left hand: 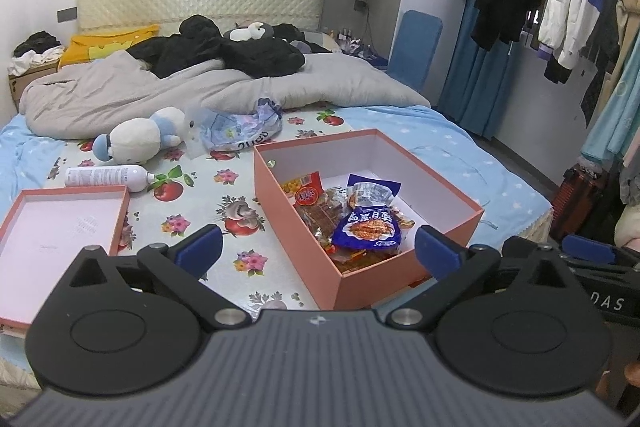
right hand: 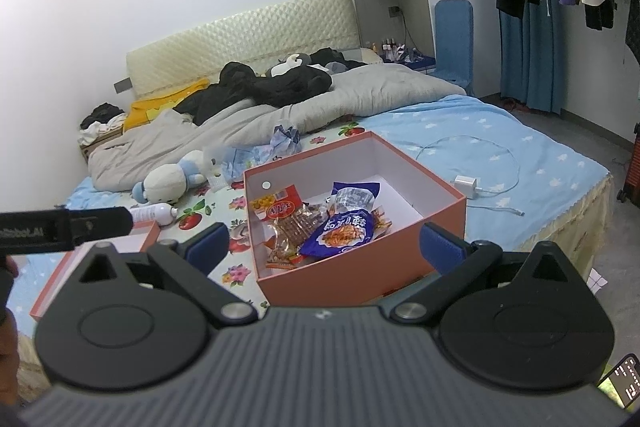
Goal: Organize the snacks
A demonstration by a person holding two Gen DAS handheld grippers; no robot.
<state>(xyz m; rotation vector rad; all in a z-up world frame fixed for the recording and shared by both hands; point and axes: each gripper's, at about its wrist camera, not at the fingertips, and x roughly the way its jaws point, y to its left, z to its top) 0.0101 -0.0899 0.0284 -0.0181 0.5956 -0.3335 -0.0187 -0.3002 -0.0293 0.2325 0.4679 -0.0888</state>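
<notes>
Both blue-padded grippers, left (left hand: 318, 251) and right (right hand: 326, 247), gape empty before the pink cardboard box (right hand: 444, 219), where the light, crinkly blue snack packet (right hand: 340, 233) lies inside, probably best pinched by its sealed edge.

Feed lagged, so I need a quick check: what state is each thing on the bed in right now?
pink box: open, snacks inside
blue snack packet: in the box, on top
box lid: off, lying inside-up left of the box
white bottle: lying on its side
left gripper: open, empty
right gripper: open, empty
</notes>
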